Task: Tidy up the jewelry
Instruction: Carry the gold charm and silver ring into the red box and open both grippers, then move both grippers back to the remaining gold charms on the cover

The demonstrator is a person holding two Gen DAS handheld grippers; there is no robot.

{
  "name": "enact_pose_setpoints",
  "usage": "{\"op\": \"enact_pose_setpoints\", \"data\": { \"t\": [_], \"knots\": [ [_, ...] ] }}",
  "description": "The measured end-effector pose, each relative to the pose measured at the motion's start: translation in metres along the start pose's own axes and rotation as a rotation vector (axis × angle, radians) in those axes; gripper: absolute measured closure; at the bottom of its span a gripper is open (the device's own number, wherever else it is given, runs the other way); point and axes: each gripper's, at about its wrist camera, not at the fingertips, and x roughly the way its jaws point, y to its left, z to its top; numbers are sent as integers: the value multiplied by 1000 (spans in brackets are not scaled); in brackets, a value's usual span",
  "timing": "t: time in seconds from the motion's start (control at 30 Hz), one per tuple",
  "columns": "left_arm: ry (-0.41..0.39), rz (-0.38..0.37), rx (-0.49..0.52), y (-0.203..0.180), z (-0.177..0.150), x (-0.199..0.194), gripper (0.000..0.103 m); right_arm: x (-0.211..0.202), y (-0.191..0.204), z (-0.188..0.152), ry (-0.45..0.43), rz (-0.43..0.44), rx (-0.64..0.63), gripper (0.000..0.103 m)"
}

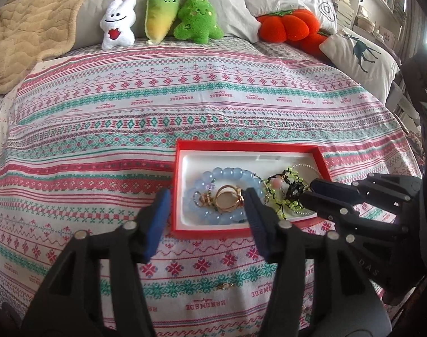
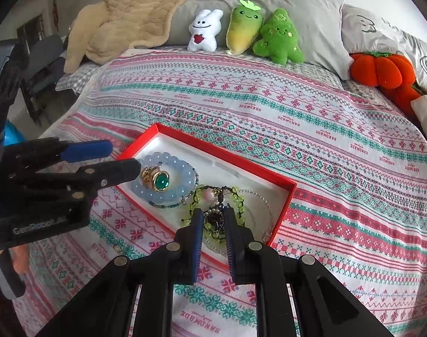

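A red box with a white liner point(image 1: 182, 151) point(image 2: 283, 210) lies on the patterned bedspread. In it lie a pale blue bead bracelet point(image 1: 233, 172) point(image 2: 182, 168), a gold brooch with a green stone point(image 1: 227, 200) point(image 2: 160, 181), and a black and yellow-green beaded piece point(image 1: 289, 193) point(image 2: 213, 221). My left gripper point(image 1: 206, 199) point(image 2: 125, 156) is open, straddling the box's near left wall, its right finger touching the brooch. My right gripper point(image 2: 213, 219) point(image 1: 311, 193) is partly open around the beaded piece. A small gold item point(image 1: 224, 286) lies on the bedspread in front of the box.
Several plush toys, a white bunny point(image 1: 118, 25), a green carrot point(image 1: 160, 14), a green tree point(image 1: 198, 16) and an orange pumpkin point(image 1: 289, 25), stand along the pillows at the back. A beige blanket point(image 1: 31, 28) lies at the back left.
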Motion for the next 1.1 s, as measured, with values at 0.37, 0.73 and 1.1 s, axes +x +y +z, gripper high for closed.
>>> {"op": "enact_pose_setpoints", "data": {
  "t": [0.37,0.73,1.1],
  "knots": [
    [-2,70,-28,10,-18,-29,17,-20,3,-5,-54,-14,-2,33],
    [65,98,-28,10,-52,-39,6,-36,18,-31,6,-53,-41,30],
    [118,101,30,12,-84,-42,1,-48,35,-68,51,-2,-86,25]
  ]
}}
